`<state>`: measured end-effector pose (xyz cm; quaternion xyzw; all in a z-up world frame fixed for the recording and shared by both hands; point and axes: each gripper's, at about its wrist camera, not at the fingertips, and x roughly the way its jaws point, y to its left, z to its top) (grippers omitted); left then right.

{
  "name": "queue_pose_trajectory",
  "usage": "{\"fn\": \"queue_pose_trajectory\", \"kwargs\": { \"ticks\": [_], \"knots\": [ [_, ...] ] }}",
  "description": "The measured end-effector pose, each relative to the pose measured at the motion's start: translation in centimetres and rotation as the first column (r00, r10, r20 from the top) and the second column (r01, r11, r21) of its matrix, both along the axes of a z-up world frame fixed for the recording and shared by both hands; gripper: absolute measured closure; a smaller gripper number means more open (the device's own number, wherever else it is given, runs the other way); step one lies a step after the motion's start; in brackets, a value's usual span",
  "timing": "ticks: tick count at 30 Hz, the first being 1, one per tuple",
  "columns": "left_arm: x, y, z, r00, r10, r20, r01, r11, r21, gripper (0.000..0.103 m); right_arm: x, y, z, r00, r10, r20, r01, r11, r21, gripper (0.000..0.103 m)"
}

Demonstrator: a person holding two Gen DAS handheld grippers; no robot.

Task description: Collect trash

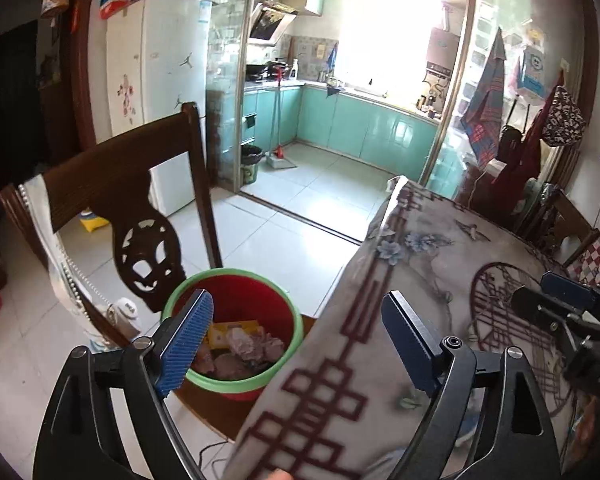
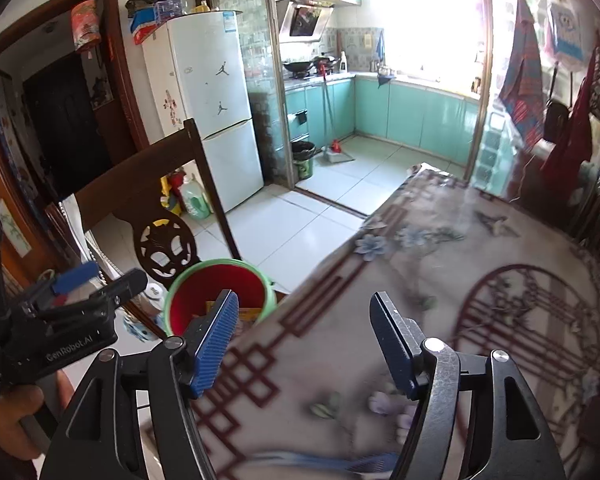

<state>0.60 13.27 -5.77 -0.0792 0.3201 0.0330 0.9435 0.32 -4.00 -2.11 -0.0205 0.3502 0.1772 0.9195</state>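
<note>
Both claws, the left claw [image 1: 296, 344] and the right claw [image 2: 304, 344], are wide open and hold nothing. The bin [image 1: 236, 384] by the bench [image 1: 440, 248] edge has trash [image 1: 248, 348] in it. Next, I think, find more trash.

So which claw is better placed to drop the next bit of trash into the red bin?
Left, probably. The left claw is open and empty, with the red bin beside the table right between its fingers. The right claw, also open and empty, sits mostly over the tablecloth, farther from the bin.
</note>
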Motion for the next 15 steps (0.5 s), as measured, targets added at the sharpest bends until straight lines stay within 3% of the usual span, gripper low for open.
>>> {"fn": "queue_pose_trajectory", "kwargs": {
  "ticks": [4,10,15],
  "knots": [
    [-0.7,-3.2,2.1,0.996,-0.008,0.088,0.011,0.999,-0.03,0.0,-2.1,-4.3,2.0,0.996,-0.06,0.062,0.057,0.998,0.04,0.029],
    [-1.6,-6.7,5.1,0.976,-0.003,0.219,0.002,1.0,0.002,0.0,-5.5,-10.2,5.5,0.941,-0.241,0.238,0.216,0.968,0.126,0.01],
    [-1.6,-8.9,6.3,0.969,-0.022,0.247,0.015,0.999,0.031,0.0,-6.4,-12.6,7.2,0.905,-0.321,0.279,0.29,0.946,0.145,0.004]
  ]
}}
